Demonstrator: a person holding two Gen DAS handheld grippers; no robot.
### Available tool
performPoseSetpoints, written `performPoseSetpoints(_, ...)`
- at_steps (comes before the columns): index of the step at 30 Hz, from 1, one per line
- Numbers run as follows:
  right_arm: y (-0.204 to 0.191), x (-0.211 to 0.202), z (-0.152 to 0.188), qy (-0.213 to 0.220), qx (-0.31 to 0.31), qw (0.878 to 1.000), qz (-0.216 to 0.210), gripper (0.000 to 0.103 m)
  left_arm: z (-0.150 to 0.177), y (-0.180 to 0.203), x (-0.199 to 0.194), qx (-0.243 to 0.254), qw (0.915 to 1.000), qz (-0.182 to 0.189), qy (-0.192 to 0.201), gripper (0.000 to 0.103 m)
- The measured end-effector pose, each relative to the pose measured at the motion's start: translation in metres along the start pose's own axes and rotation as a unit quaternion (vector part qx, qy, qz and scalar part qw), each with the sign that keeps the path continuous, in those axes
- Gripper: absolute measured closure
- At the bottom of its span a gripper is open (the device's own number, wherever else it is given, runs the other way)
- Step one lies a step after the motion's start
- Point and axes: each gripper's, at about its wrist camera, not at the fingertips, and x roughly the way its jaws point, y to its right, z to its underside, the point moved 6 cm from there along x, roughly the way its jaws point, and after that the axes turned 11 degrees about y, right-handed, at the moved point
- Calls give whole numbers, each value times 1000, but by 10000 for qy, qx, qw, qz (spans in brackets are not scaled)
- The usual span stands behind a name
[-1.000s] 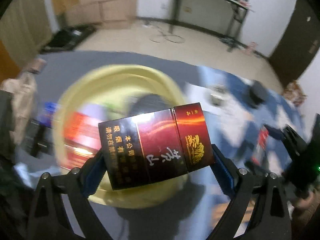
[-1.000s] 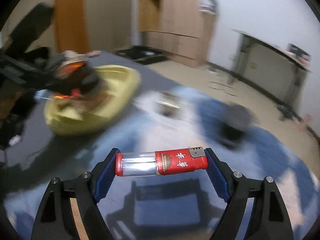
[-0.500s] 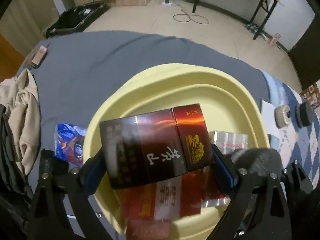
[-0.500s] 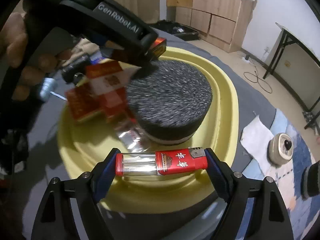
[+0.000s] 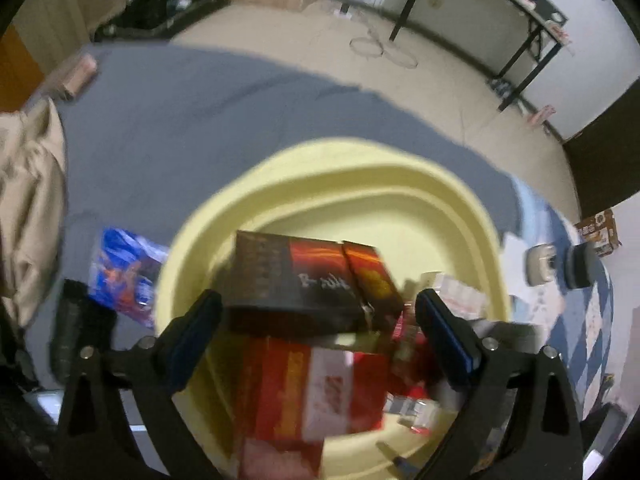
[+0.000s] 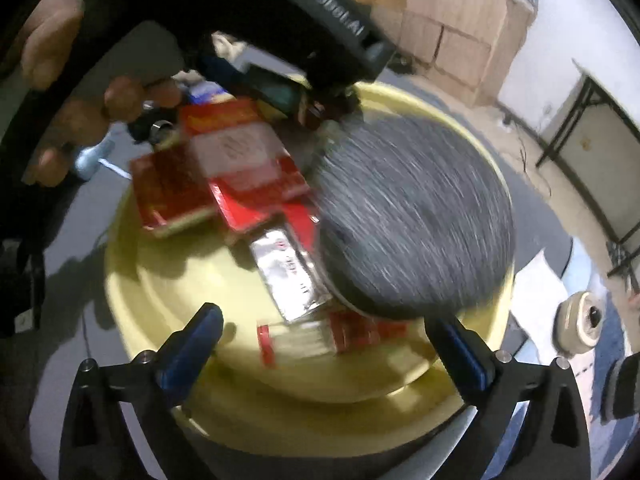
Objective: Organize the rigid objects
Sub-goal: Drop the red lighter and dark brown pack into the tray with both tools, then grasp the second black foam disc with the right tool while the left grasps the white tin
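Note:
My left gripper hangs over the yellow basin, its jaws opening wide. A dark red cigarette pack sits tilted and blurred between the pads, touching neither. Red packs lie in the basin below it. My right gripper is over the near rim of the basin, its jaws also opening with nothing gripped. The red and clear lighter lies blurred just beyond them inside the basin. A grey round fabric-topped object, red packs and a silver pack fill the basin.
The left gripper's black body and a person's hand cross the top of the right wrist view. On the grey cover lie a blue packet and beige cloth. A white round item sits to the right.
Both grippers came over the basin and opened. The cigarette pack has left the left pads and tips downward. The lighter has dropped from the right jaws into the basin.

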Motion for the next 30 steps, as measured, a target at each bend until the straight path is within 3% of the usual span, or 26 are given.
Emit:
performPoseSetpoints(3, -7, -29, -4, 480, 25, 9988, 44, 0, -14, 30, -30, 382, 9986, 264, 266, 0)
performPoseSetpoints(6, 6, -63, -1, 957, 323, 9944, 321, 0, -23, 84, -45, 932, 9928, 676, 333, 0)
performPoseSetpoints(9, 41, -111, 14, 1563, 813, 9815, 748, 0, -22, 153, -47, 1765, 9780, 1056, 352, 0)
performPoseSetpoints(11, 83, -135, 31, 1750, 1175, 9695, 1251, 0, -17, 185, -33, 1965, 9744, 1059, 272, 0)
performPoseSetpoints(14, 158, -145, 70, 1490, 1733, 9484, 2200, 0, -4, 223, -3, 1873, 9763, 1081, 43, 0)
performPoseSetpoints(18, 235, -136, 117, 871, 2721, 9265, 2447, 0, 24, 249, 37, 2404, 9667, 854, -218, 0)
performPoseSetpoints(22, 257, -121, 119, 736, 2685, 9314, 2344, 0, 35, 261, 62, 2786, 9575, 676, -306, 0)
performPoseSetpoints(27, 279, -103, 116, 700, 2841, 9333, 2083, 0, 35, 269, 87, 2889, 9557, 488, -278, 1)
performPoseSetpoints(29, 287, -95, 119, 602, 2862, 9341, 2048, 0, 31, 270, 94, 2946, 9550, 292, -191, 6)
performPoseSetpoints(30, 295, -95, 121, 517, 2860, 9346, 2049, 0, 30, 271, 99, 2920, 9555, 361, -192, 12)
